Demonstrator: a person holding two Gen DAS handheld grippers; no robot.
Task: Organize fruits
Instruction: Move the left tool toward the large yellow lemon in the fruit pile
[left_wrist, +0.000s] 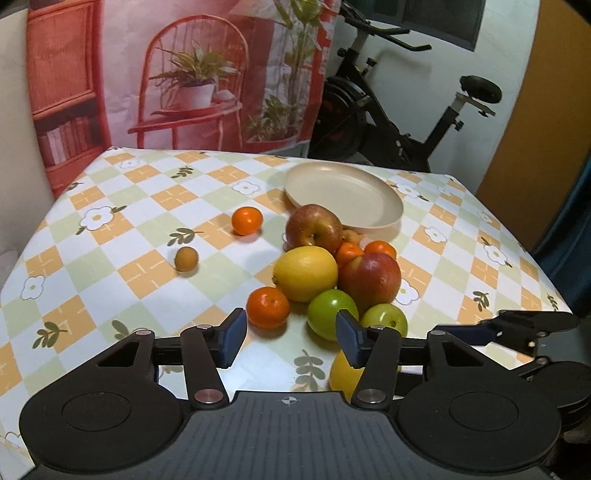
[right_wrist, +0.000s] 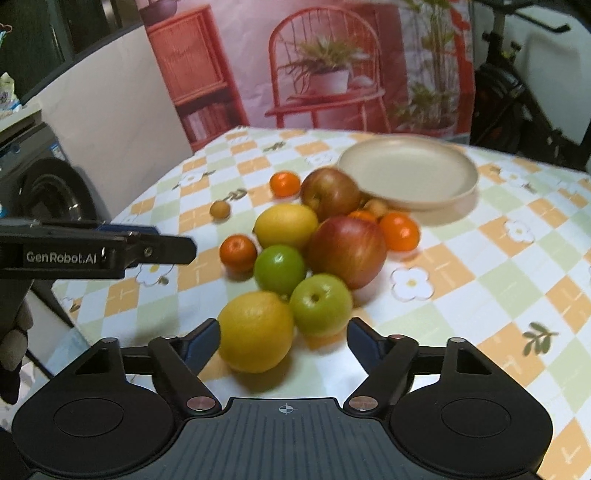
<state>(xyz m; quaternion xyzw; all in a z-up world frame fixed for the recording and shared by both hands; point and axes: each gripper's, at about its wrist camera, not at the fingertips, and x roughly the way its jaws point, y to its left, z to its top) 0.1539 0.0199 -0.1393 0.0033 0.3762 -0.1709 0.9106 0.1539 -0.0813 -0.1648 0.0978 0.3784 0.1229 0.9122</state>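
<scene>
While my left gripper (left_wrist: 290, 338) hung spread over bare cloth, pinching nothing, a tangerine (left_wrist: 268, 307) and green apple (left_wrist: 332, 313) sat just ahead. My right gripper (right_wrist: 284, 345) stood spread too, a lemon (right_wrist: 255, 331) between its fingers, contact unclear. Fruit crowded before the empty beige plate (left_wrist: 373, 221). Only the right view showed a washing machine (right_wrist: 44, 184); the left, an exercise bike (left_wrist: 399, 110).

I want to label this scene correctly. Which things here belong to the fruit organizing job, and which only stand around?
For the job: apples, lemons, green fruits, mandarins, small brown fruit, plate, left gripper, right gripper.

Just around: exercise bike, backdrop, washing machine.
</scene>
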